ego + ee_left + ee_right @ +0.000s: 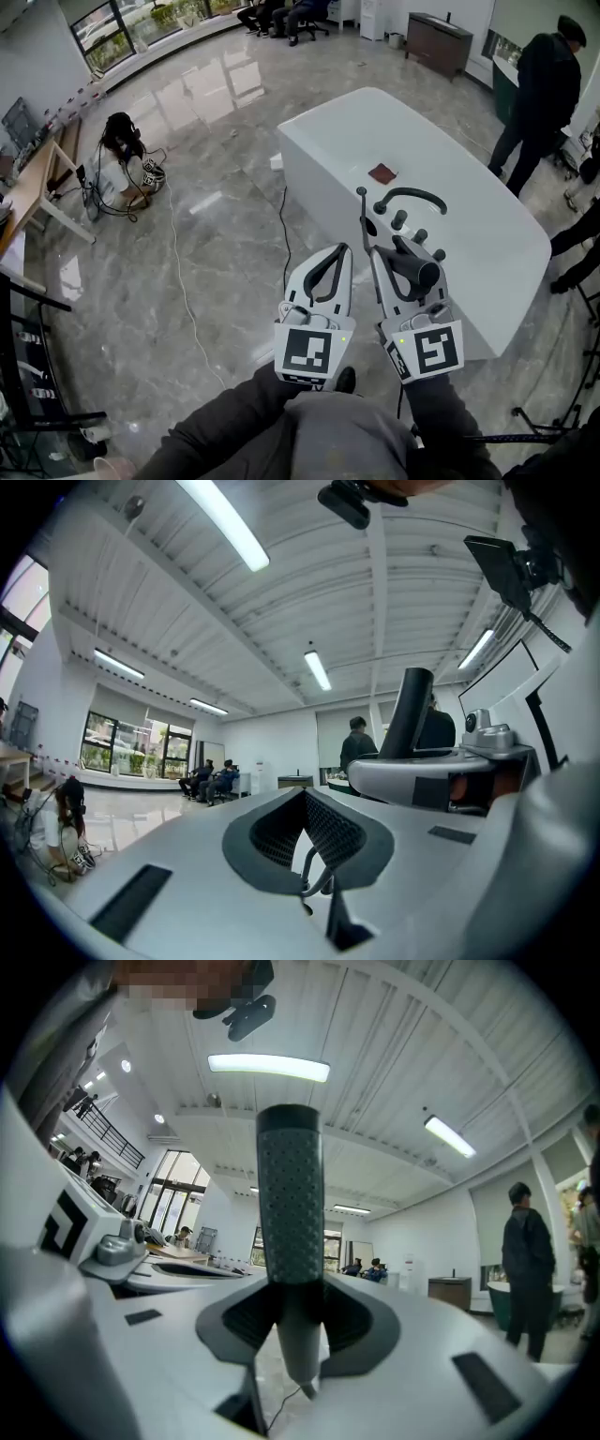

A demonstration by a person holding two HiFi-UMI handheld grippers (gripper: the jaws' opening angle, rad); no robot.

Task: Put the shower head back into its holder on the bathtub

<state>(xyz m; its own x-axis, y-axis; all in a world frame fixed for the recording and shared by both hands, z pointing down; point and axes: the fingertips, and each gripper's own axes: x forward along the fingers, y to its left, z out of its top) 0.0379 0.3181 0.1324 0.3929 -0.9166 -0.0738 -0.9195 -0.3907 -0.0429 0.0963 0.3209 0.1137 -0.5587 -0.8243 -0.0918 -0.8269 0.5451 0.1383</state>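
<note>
the room is a wide hall with a glossy grey marble floor (216, 253) that mirrors the tall windows (122, 33) along its far left side. a white bathtub (487, 253) stands alone on that floor, its top a smooth white surface. on it lie a small brown square (382, 172) and, nearer the person, a dark curved spout (412, 195) with a cluster of round knobs (398, 220) and a thin dark upright post (362, 202) just beside them.

the right gripper (410, 258) has its jaws clamped tight on the shower head (419, 273), whose dark dimpled handle stands up between them in the right gripper view (289, 1204). it is held over the near end of the tub, close to the knobs. the left gripper (342, 248) is just beside it, jaw tips together with nothing between them.

a thin cable (178, 272) trails across the floor toward a person crouching (122, 164) near a wooden table (33, 192) at the left. a person in dark clothes (539, 89) stands beyond the tub, a dark cabinet (438, 39) sits against the far wall, and seated people (281, 14) are by the windows. overhead, the gripper views show a white ribbed ceiling with strip lights (269, 1067).
</note>
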